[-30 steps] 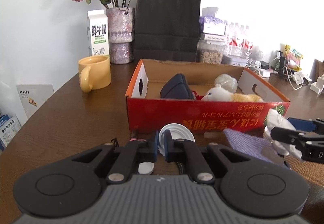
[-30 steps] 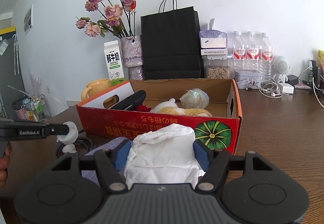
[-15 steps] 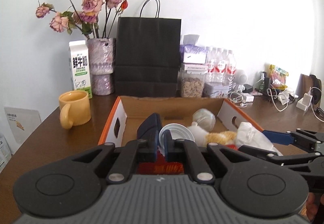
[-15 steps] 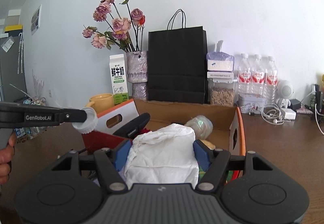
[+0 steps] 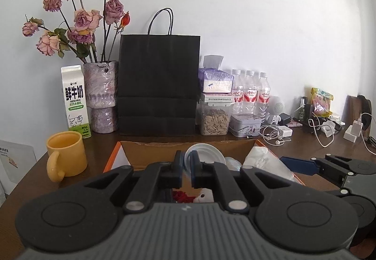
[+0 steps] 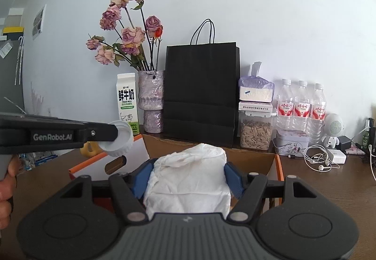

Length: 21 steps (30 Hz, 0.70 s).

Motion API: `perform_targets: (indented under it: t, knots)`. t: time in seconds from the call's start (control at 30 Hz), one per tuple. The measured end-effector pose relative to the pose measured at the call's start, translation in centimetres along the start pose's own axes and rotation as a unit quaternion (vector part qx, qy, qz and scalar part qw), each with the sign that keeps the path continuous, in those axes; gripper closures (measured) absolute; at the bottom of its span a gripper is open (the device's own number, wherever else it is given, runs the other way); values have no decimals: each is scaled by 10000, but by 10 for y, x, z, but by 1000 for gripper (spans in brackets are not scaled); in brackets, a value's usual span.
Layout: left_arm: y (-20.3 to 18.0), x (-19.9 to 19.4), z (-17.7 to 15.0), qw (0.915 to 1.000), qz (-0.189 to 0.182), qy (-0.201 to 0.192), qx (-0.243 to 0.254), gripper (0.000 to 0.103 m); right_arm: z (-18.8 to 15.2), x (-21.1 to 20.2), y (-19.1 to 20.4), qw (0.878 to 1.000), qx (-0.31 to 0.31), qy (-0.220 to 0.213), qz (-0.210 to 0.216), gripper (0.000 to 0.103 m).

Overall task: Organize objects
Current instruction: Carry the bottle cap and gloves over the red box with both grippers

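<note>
I see a white ribbed plastic cap point(image 6: 118, 141) pinched by its rim, open side tipped toward me, above the left end of the orange-edged cardboard box point(image 6: 278, 166), and a crumpled white tissue wad point(image 6: 188, 180) held over its middle.

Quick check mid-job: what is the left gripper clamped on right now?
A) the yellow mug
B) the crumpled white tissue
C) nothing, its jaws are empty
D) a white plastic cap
D: the right wrist view shows the left gripper pinching the rim of the white plastic cap above the cardboard box, while the crumpled white tissue sits in the right gripper.
</note>
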State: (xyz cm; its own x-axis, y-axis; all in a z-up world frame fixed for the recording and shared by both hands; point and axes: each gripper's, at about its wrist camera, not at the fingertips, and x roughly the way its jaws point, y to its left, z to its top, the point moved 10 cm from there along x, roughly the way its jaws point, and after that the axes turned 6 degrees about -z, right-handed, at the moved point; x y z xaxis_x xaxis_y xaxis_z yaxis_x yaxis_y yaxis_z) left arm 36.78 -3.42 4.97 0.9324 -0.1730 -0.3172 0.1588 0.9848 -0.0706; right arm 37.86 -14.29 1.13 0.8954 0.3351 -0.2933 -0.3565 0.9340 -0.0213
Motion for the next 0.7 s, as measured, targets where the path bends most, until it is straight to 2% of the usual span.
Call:
perform_targets:
  t: [0.23, 0.43, 0.7]
  knots:
    - [3, 33, 10, 9999, 111, 13, 51, 96, 6, 35, -9, 9998, -28, 61, -164, 36]
    - [15, 64, 18, 9994, 256, 22, -222, 96, 6, 70, -31, 9987, 245, 207, -408, 36]
    - [23, 92, -4, 9983, 391, 392, -182, 96, -16, 85, -35, 9978, 136, 435, -491, 36]
